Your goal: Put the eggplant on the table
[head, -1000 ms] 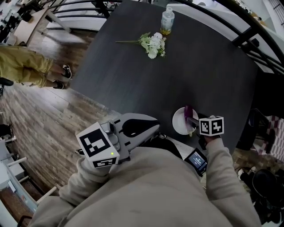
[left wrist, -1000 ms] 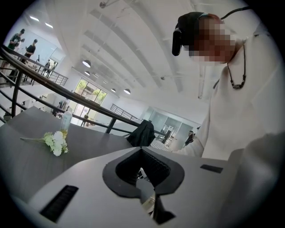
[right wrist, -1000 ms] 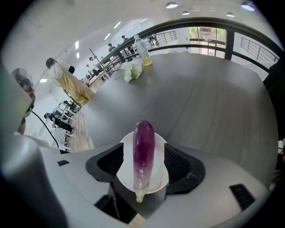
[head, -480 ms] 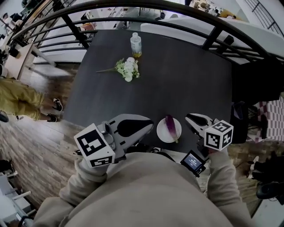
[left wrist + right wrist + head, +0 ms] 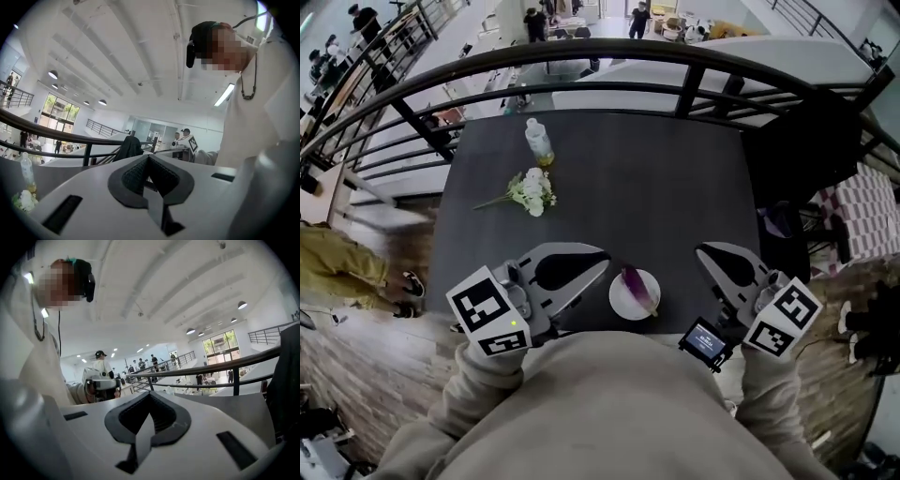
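Note:
A purple eggplant [image 5: 635, 287] lies on a small white plate [image 5: 621, 303] at the near edge of the dark table [image 5: 628, 187]. In the head view my left gripper [image 5: 602, 264] hovers just left of the plate, jaws shut and empty. To the right of the plate my right gripper [image 5: 705, 251] is raised clear of it. Its jaws have just been closing and nothing is between them. The left gripper view shows the left gripper [image 5: 149, 157] shut, pointing level across the room. In the right gripper view the right gripper [image 5: 150, 394] is likewise shut and empty.
A bunch of white flowers [image 5: 530, 192] and a small bottle [image 5: 538, 142] sit at the table's far left. A black railing [image 5: 675, 80] runs behind the table. A dark garment [image 5: 806, 141] hangs at the right. A small screen device [image 5: 705, 340] is at my chest.
My right gripper has lifted away from the plate and eggplant and its jaws have shut empty. The left gripper rose a little. The head view has tilted up.

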Motion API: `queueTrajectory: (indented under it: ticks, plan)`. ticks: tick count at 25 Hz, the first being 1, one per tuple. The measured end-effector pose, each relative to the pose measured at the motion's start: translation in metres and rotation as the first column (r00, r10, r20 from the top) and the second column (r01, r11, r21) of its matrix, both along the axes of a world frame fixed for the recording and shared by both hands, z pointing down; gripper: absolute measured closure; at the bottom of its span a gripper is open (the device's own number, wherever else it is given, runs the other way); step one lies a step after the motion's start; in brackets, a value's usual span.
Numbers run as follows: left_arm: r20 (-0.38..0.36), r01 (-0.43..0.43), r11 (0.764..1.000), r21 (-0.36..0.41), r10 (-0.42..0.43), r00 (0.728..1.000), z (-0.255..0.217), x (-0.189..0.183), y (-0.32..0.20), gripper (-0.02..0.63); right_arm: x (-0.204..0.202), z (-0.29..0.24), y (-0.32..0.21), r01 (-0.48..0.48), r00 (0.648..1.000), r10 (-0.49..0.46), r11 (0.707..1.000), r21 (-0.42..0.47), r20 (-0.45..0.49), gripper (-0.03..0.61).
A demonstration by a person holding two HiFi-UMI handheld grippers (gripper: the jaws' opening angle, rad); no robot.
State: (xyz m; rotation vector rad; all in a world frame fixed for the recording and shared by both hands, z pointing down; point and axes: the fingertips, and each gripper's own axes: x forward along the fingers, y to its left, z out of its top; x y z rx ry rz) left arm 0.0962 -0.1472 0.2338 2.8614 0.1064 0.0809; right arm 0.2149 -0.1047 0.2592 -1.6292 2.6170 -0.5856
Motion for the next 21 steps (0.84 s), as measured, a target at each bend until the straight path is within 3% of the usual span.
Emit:
queueTrajectory:
  ticks: [9, 21]
  plan:
    - [-0.021, -0.064, 0.998, 0.015, 0.065, 0.998, -0.007, 0.021, 0.005, 0.609, 0.016, -0.023, 0.019, -0.068, 0.998, 0.067, 0.995, 0.077, 0.006, 0.565]
    - [-0.021, -0.066, 0.996, 0.052, 0.067, 0.998, -0.012, 0.009, 0.007, 0.609, 0.001, -0.024, 0.016, -0.047, 0.999, 0.048, 0.994, 0.096, -0.007, 0.564]
